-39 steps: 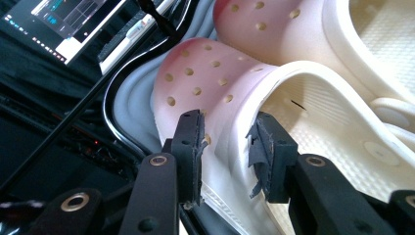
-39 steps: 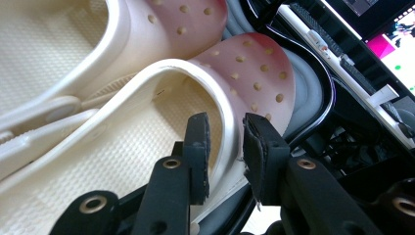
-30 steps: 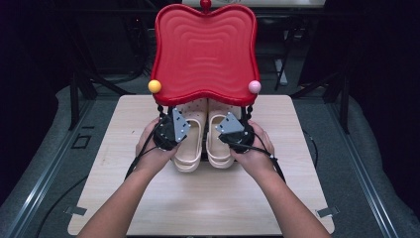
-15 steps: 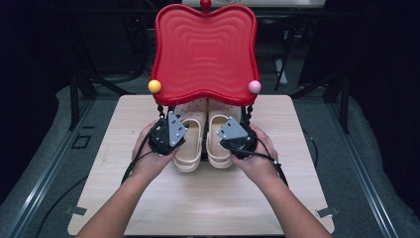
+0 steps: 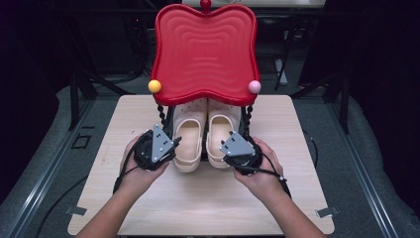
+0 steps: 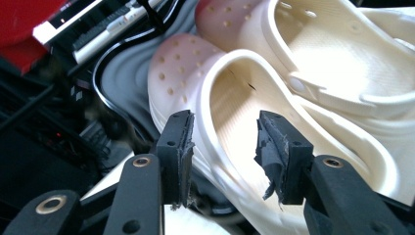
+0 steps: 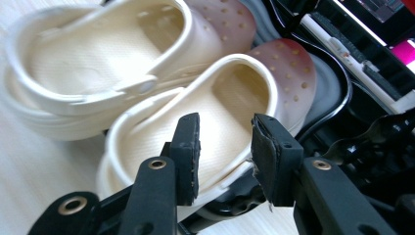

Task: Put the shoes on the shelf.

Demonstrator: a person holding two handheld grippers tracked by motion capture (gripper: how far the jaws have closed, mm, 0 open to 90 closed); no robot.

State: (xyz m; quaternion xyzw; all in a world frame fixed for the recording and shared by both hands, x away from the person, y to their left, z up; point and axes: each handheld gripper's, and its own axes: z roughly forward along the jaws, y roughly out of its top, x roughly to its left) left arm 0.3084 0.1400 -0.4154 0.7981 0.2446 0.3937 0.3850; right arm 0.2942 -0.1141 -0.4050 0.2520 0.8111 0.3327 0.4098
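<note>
Clogs (image 5: 203, 136): 2 cream foam shoes, perforated toes, side by side.

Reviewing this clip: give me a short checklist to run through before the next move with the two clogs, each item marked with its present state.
1. Left gripper free of the left clog: ok; its jaws have just been opening, and the clog's side wall stands between them with gaps at both pads.
2. Right gripper free of the right clog: ok; jaws have just been opening, pads not pressing.
3. Clogs side by side, upright: ok.
4. Toes tucked under the red shelf: ok.
5. Toes resting on the rack's lower black tier: cannot tell.
6. Heels supported by the table: ok.
</note>
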